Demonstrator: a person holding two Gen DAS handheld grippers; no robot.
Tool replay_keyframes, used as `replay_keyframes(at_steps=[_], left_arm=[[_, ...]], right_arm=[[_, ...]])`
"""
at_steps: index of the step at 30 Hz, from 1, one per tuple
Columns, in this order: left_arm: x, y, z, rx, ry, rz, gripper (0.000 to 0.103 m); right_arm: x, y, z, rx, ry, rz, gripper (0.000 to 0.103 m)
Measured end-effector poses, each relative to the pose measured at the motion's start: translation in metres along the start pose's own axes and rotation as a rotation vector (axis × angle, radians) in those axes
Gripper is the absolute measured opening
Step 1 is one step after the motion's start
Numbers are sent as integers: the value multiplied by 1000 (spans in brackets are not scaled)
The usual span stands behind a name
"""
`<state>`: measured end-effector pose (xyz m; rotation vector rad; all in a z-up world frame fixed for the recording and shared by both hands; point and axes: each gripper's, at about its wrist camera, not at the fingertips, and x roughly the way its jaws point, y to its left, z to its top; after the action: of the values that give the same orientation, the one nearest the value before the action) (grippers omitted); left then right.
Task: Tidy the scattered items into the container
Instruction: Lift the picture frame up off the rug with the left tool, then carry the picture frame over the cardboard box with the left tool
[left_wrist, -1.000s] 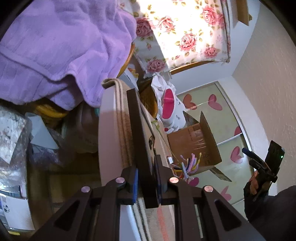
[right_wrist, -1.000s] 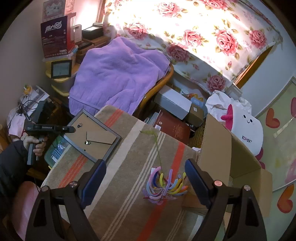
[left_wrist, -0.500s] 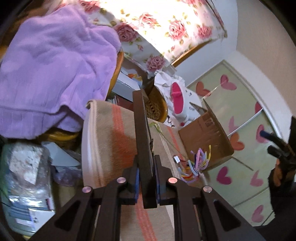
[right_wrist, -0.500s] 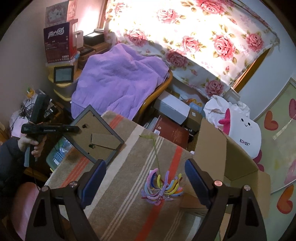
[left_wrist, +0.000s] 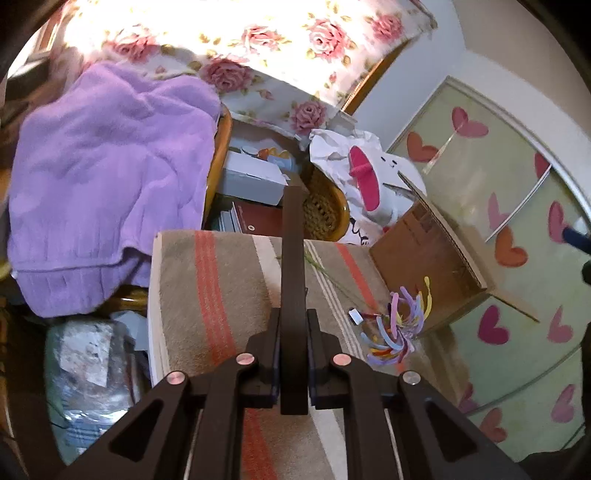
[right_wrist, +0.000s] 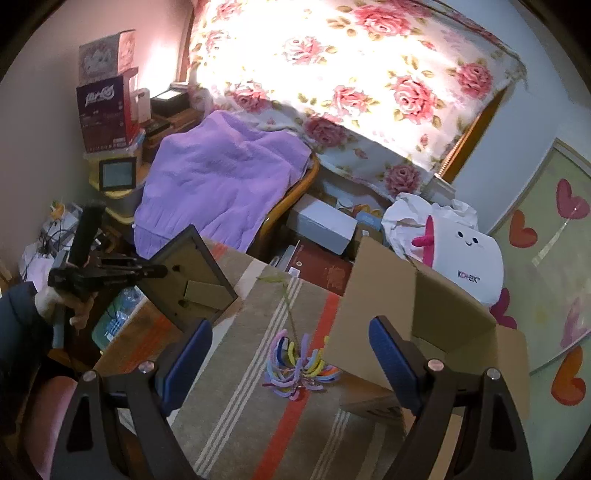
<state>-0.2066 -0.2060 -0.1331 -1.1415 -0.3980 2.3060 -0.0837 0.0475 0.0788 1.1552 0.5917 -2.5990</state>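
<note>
- At about 9 o'clock in the right wrist view, your left gripper is clenched on the picture frame. Its jaws have just been closing a little more, and the frame's edge is between the pads. You hold it by the edge probably because the frame is flat and thin, so this is the only place where narrow jaws can take it.
- The frame hangs tilted above the left part of the striped table, with its brown back and the stand flap turned to the right camera. In the left wrist view you see it only as a dark bar that runs toward 12 o'clock.
- At the centre, the bunch of coloured loops lies on the striped cloth, touching the box's near flap or just beside it; which one I cannot tell. A thin green stem runs from it toward 12 o'clock.
- Your right gripper is released, jaws wide and empty, above the loops. I judge that it waits there to take them next.
- At about 3 o'clock, the cardboard box stands open on the table's right end, flaps up, so the frame can come in from the left.
</note>
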Motion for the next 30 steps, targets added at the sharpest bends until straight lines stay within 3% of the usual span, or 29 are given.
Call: replay_keyframes(at_steps=[9, 21, 30], left_arm=[[-1, -64, 19, 128, 8, 83, 9], [3, -137, 45, 222, 27, 113, 9], [-16, -214, 75, 311, -20, 140, 9]], right_arm=[[-26, -31, -13, 62, -36, 0, 90], [-57, -88, -37, 178, -84, -14, 90], [-71, -139, -68, 273, -102, 8, 90]])
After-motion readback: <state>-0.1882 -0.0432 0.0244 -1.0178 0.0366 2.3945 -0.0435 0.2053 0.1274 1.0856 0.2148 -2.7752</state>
